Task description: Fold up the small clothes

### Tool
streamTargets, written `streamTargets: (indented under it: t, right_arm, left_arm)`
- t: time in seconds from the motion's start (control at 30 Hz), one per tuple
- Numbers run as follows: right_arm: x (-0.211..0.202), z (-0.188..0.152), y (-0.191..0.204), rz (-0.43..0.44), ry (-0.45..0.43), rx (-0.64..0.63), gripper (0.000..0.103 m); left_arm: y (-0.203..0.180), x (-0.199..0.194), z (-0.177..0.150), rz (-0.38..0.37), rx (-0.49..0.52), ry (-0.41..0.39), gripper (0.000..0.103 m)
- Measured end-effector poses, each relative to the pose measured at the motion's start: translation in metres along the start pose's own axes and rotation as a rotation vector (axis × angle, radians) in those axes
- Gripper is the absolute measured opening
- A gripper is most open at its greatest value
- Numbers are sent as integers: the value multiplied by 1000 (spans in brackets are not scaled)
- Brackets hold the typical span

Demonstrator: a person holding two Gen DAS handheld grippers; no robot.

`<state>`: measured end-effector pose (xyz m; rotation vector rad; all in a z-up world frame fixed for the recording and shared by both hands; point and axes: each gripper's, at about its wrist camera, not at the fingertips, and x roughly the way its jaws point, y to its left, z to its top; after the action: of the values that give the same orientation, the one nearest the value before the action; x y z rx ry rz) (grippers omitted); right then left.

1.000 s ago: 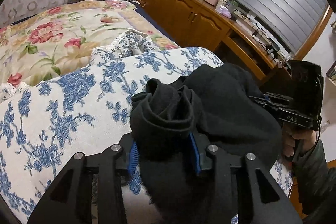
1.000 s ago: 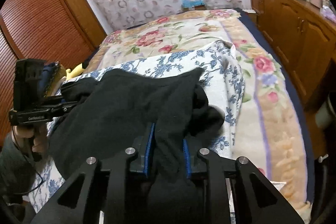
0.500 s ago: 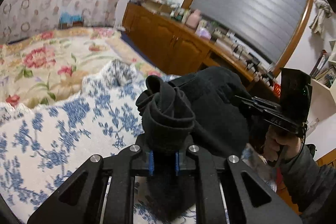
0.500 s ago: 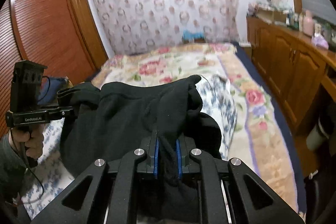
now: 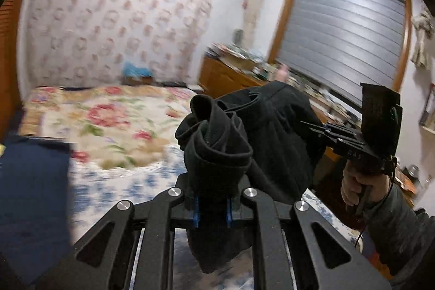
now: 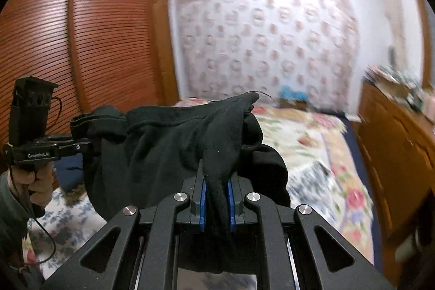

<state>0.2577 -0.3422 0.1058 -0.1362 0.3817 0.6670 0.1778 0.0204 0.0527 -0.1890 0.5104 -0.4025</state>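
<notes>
In the left wrist view the left gripper (image 5: 212,211) sits at six o'clock, its blue pads (image 5: 196,211) clamped on a bunched, rolled corner of the black garment (image 5: 272,143). The cloth rises from the jaws toward twelve o'clock and stretches across to three o'clock, where the right gripper (image 5: 312,127) bites its other end, held by a hand (image 5: 361,189) in a grey sleeve. The garment hangs in the air above the bed (image 5: 108,121), clear of the blue-flowered cover (image 5: 130,181).

In the right wrist view the left gripper (image 6: 81,146) shows at nine o'clock, marked "GenRobot.AI" on its side, gripping the garment's (image 6: 168,148) far edge. At six o'clock the right gripper (image 6: 216,205) is closed tight on a narrow fold of the same black cloth, which spreads taut between the two tools.
</notes>
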Motion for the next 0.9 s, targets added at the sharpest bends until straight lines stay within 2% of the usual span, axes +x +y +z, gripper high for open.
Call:
streamTargets:
  t: [0.13, 0.23, 0.43, 0.5, 0.57, 0.7, 0.8, 0.87, 0.9]
  right_arm:
    - [43, 33, 43, 90, -5, -95, 12]
    - [76, 57, 82, 139, -15, -184, 12]
    - [162, 103, 153, 253, 7, -321, 12]
    - [192, 112, 180, 283, 28, -369, 12]
    - [235, 123, 191, 290, 46, -412, 12]
    - [310, 128, 210, 302, 144, -400, 14]
    - [339, 129, 206, 281, 208, -377, 18]
    - [347, 132, 205, 251, 203, -376, 28]
    - [349, 134, 201, 240, 203, -359, 41]
  left_arm:
    - [33, -44, -5, 111, -36, -52, 14]
    - [64, -75, -19, 222, -87, -76, 14]
    - [112, -122, -52, 350, -207, -133, 14]
    - [126, -131, -64, 390, -240, -125, 14]
    - [146, -132, -78, 439, -279, -98, 14]
    - [167, -119, -88, 496, -298, -44, 14]
    - [171, -117, -91, 493, -291, -36, 17]
    - [169, -121, -90, 502, -270, -38, 22]
    - [166, -125, -90, 512, -259, -42, 28]
